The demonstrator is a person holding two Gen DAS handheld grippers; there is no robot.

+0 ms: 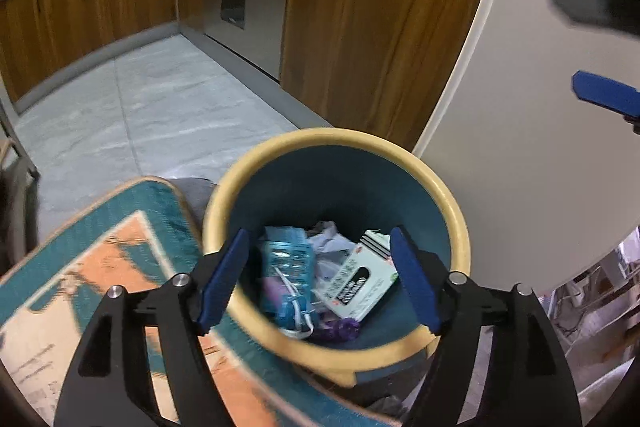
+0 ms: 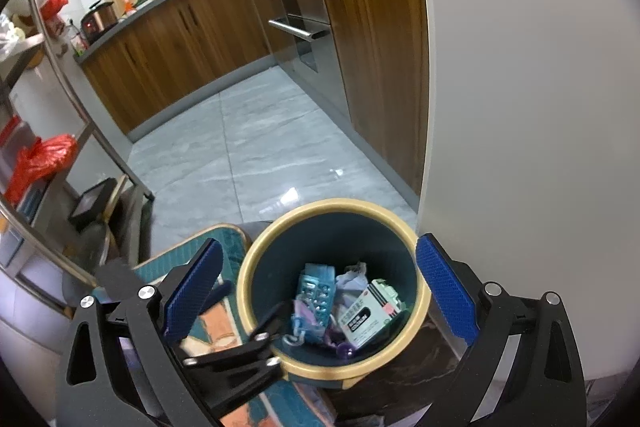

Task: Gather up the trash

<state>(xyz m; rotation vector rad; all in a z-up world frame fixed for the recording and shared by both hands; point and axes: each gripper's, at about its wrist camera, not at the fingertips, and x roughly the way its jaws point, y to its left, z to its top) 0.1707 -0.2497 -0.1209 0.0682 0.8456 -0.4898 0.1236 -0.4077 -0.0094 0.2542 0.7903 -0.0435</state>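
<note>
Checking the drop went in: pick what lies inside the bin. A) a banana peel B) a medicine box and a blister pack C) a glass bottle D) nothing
B: the medicine box and blister pack lie in the bin among crumpled paper.

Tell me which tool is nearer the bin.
Left. The left tool hangs open right over the bin, above the trash. The right tool sits farther back, framing the bin.

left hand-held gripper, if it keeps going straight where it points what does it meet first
Probably the trash in the bin: the open left hand-held gripper aims into its mouth, at the blister pack and medicine box. Depth is unclear.
</note>
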